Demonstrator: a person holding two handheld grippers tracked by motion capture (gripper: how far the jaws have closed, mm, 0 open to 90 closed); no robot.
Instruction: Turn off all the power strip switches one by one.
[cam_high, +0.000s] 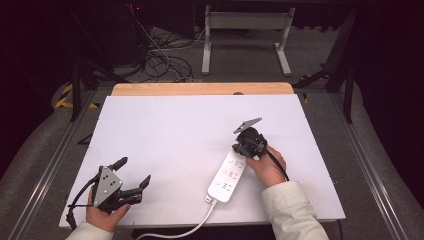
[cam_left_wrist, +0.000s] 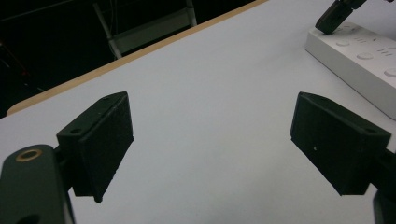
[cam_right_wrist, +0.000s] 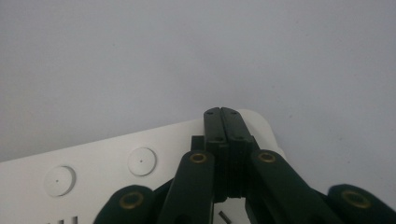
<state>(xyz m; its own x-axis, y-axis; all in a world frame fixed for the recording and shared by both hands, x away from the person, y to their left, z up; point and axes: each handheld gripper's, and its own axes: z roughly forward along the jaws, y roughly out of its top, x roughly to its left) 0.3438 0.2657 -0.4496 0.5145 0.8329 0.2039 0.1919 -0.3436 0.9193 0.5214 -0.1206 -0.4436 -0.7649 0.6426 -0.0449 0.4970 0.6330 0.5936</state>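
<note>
**Power strip under your right gripper**

Your white power strip (cam_high: 229, 176) lies flat and diagonal on the worktop (cam_high: 165, 135), near the front edge at your right. Its white cord (cam_high: 185, 231) trails off the near edge. Round buttons (cam_right_wrist: 141, 161) dot its top face.

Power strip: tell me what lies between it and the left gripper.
Nothing visible. Bare white table runs from the open left gripper to the power strip. The right gripper, fingers shut, sits at the strip's far end.
</note>
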